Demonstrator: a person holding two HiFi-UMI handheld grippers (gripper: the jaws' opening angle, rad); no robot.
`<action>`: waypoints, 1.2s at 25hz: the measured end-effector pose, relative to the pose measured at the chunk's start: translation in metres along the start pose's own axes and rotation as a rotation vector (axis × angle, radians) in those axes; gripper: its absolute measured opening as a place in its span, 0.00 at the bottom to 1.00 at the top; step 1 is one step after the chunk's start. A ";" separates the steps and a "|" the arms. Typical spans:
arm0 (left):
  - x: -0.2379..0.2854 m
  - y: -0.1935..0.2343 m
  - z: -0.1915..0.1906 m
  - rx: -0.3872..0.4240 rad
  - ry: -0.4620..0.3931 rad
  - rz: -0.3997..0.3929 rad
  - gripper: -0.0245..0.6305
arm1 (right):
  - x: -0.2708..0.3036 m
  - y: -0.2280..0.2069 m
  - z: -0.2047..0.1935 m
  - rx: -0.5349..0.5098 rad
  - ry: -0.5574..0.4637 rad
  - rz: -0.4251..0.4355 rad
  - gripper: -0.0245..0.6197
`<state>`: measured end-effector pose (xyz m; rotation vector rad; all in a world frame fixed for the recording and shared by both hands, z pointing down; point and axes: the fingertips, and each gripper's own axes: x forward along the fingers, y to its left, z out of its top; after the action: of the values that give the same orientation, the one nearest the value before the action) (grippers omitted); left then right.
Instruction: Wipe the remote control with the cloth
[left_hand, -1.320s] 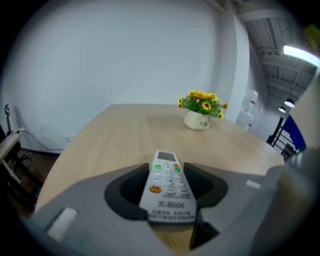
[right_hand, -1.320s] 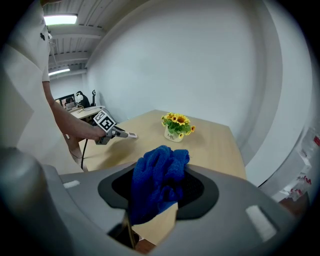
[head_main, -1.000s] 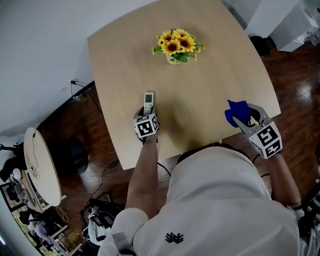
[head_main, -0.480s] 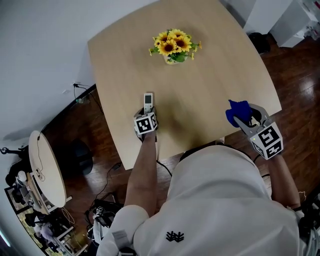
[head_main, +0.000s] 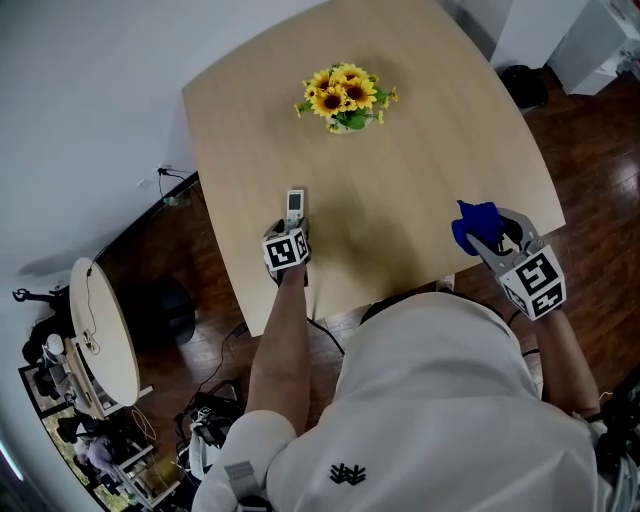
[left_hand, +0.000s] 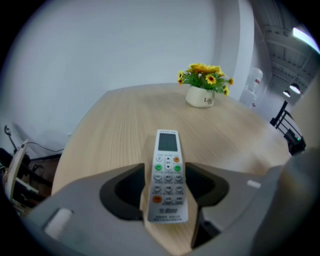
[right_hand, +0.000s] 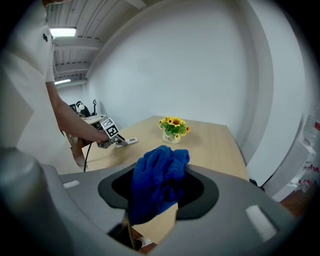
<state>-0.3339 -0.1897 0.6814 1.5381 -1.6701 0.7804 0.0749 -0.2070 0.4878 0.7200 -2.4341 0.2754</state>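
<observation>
White remote control (head_main: 295, 205): sits on the light wood worktop (head_main: 430, 150), on the person's left side, not far in from the near edge. Can't honestly tell if it's lying flat on the wood or lifted a hair.
Long axis: runs straight away from the person, near-to-far across the worktop.
Which way it points: display end faces away, towards the far side. The sunflowers (head_main: 344, 93) in their little white pot are well ahead of it and a bit off to the right. The button end is the near end, and that's the part being gripped.
Left claw (head_main: 294, 226): pressed in on both long sides of the remote's button end. The left gripper view shows the pads snug against it, with the display half sticking out in front.
Blue cloth (head_main: 474, 221): bunched up, hanging over the near right edge of the worktop and well apart from the remote.
Right claw (head_main: 486, 236): pinching that cloth, with a wad poking up and forward between the jaws. In its own view the left claw and remote are visible way across the wood.
Versus a second ago: basically nothing's changed. The left claw has the same grip at the same spot, the remote's heading is the same, and the cloth is parked at the same edge. The head camera just drifted a touch, so everything slides a little in the picture.
</observation>
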 end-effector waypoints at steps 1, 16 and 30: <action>-0.007 0.001 0.002 0.002 -0.006 0.020 0.43 | 0.000 -0.002 -0.001 0.000 -0.003 0.008 0.35; -0.166 -0.083 -0.043 -0.003 -0.161 0.126 0.43 | 0.019 -0.003 -0.019 -0.068 -0.026 0.276 0.35; -0.287 -0.152 -0.071 0.178 -0.474 -0.130 0.42 | 0.003 0.097 -0.020 -0.149 -0.057 0.214 0.34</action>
<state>-0.1681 0.0125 0.4764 2.0562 -1.8413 0.5315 0.0288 -0.1206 0.5031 0.4088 -2.5567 0.1561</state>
